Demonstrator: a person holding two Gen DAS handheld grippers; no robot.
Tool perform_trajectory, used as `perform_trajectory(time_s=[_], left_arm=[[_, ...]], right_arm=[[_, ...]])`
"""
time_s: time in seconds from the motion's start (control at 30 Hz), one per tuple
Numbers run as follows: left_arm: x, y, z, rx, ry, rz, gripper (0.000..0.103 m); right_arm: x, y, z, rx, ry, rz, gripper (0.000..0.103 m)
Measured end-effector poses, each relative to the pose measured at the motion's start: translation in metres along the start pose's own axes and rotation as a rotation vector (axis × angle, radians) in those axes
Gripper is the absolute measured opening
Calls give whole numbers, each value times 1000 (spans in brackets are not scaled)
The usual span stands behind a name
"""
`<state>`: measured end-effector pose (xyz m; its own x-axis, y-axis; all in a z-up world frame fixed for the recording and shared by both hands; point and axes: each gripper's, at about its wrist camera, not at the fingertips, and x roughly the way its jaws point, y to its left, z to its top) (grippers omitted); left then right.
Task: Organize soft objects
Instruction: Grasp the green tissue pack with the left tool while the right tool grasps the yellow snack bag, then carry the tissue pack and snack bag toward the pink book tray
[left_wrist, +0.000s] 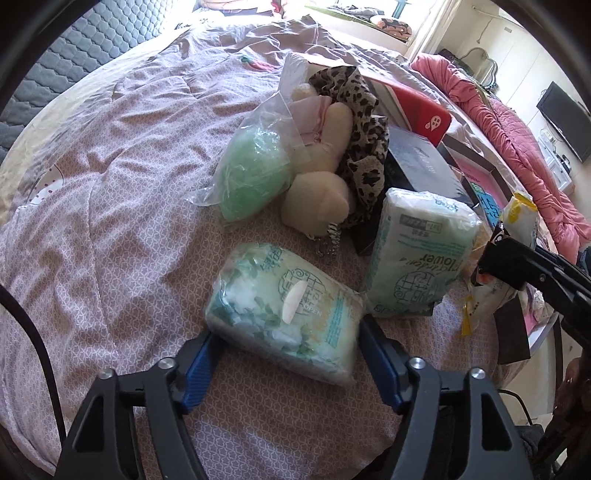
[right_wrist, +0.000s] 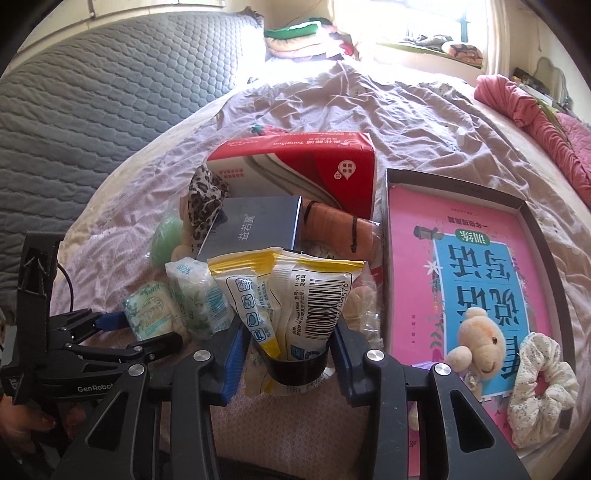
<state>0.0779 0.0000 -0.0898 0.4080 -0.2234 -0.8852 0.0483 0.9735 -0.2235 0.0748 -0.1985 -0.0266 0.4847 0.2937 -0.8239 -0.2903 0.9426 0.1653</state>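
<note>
Your bed (left_wrist: 122, 155) fills both views under a wrinkled pink quilt, with a grey quilted headboard (right_wrist: 92, 110) behind it. On the right lies a shallow box (right_wrist: 532, 221) holding a pink book (right_wrist: 461, 258), and on that book rest a small plush head (right_wrist: 480, 343) and a white scrunchie (right_wrist: 543, 384). Beyond it a red carton (right_wrist: 303, 166) lies tilted over a dark box (right_wrist: 255, 229), with a leopard cloth (left_wrist: 362, 122) and a cream plush toy (left_wrist: 325, 155) crowded beside them and a bag of green stuff (left_wrist: 255, 166) at the left of the pile. One tissue pack stands upright (left_wrist: 417, 254), near the dark box. A second tissue pack (left_wrist: 288, 306) lies flat on the quilt in front of you, and your left tool (left_wrist: 286, 354) has its blue pads (left_wrist: 201, 354) against both sides of that pack, gripping it. Your right tool (right_wrist: 291, 358) grips a bunch of white and yellow sachets (right_wrist: 291, 295) by their lower ends, so they stand up between its fingers, just in front of the dark box.
</note>
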Motion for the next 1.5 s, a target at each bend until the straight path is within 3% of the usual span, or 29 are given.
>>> perform_trajectory(time_s=[0.2, 0.73, 1.5], left_arm=[[-6, 3, -2, -9, -16, -26, 51], [-64, -4, 1, -11, -146, -57, 50], [-115, -67, 23, 74, -227, -79, 50]], right_arm=[[-10, -3, 2, 14, -17, -5, 42], [-35, -13, 5, 51, -88, 9, 42], [-96, -67, 3, 164, -234, -28, 42]])
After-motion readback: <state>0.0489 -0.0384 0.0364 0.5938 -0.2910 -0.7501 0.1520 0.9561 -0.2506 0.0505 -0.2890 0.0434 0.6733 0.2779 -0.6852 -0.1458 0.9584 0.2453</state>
